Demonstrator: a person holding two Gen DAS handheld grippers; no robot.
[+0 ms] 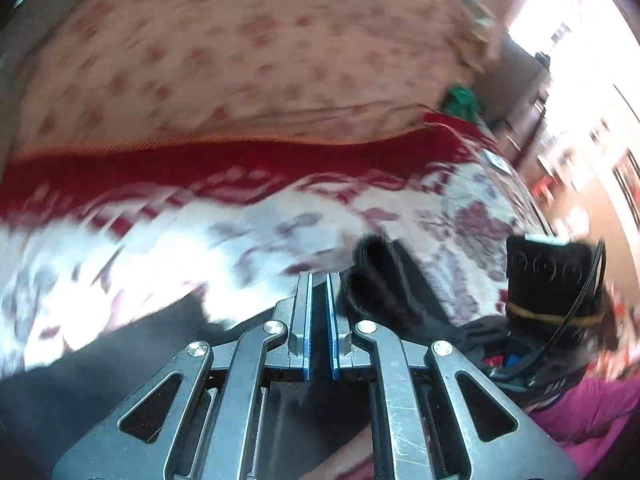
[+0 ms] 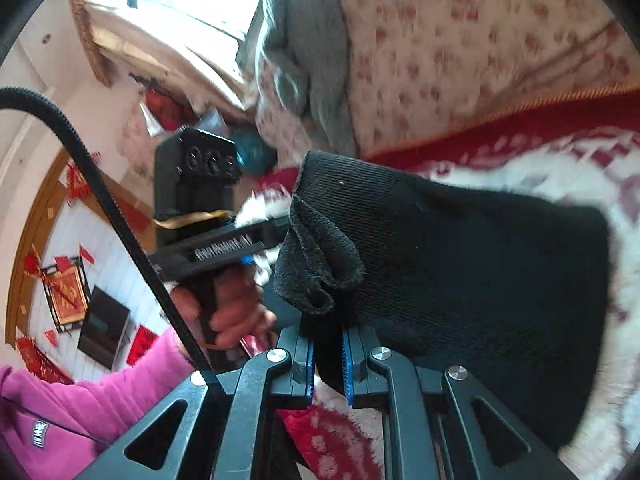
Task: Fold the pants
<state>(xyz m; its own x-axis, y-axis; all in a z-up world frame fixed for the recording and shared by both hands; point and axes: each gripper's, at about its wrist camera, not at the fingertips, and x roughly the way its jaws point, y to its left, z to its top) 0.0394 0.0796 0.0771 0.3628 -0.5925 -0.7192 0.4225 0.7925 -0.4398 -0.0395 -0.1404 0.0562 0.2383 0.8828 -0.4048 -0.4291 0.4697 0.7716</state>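
The black pants (image 2: 460,264) lie on the white and red floral bed cover (image 2: 560,168), lifted at one bunched edge. My right gripper (image 2: 327,340) is shut on that edge, black cloth pinched between its blue pads. My left gripper (image 1: 319,280) has its jaws nearly together with dark pants cloth (image 1: 380,280) at and under the tips; the view is blurred. The left gripper's body also shows in the right wrist view (image 2: 200,200), held by a hand just left of the pants. The right gripper's body shows in the left wrist view (image 1: 552,280).
A pink floral quilt (image 1: 240,52) lies piled at the back of the bed, with a red band (image 1: 160,168) of the cover in front of it. A grey cushion (image 2: 312,60) stands by the quilt. The person's pink sleeve (image 2: 100,400) is at lower left.
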